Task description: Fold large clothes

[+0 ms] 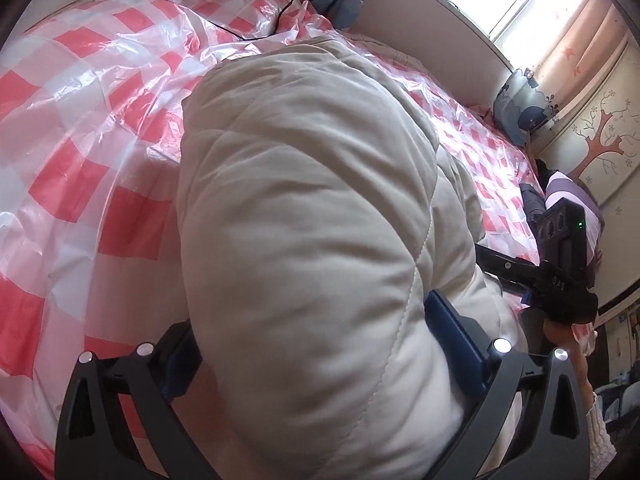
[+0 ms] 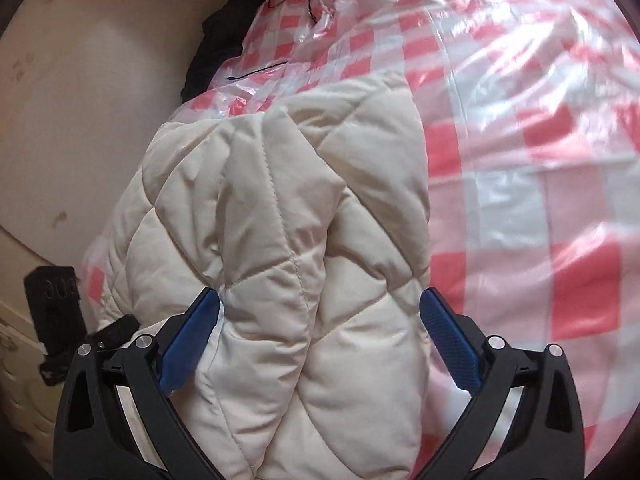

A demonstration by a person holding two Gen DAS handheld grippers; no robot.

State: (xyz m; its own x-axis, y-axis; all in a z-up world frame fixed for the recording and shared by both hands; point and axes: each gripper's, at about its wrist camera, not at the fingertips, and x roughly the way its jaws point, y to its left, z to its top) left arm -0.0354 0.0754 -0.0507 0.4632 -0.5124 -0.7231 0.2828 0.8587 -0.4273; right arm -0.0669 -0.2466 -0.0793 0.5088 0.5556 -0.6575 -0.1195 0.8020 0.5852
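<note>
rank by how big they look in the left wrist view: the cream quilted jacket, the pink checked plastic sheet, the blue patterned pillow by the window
1. Pink checked plastic sheet and cream quilted jacket: alike; the jacket is near the lens, so unsure.
2. Blue patterned pillow: smallest, though farthest away.

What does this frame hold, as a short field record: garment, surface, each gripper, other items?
garment: cream quilted jacket, bunched on the bed
surface: red-and-white checked plastic sheet over the bed
left gripper: jaws wide, jacket bulk between them; grip not certain
right gripper: jaws wide, jacket fold between the blue pads; right pad looks clear of the fabric
other: black cable on the sheet; blue patterned pillow by the window
</note>
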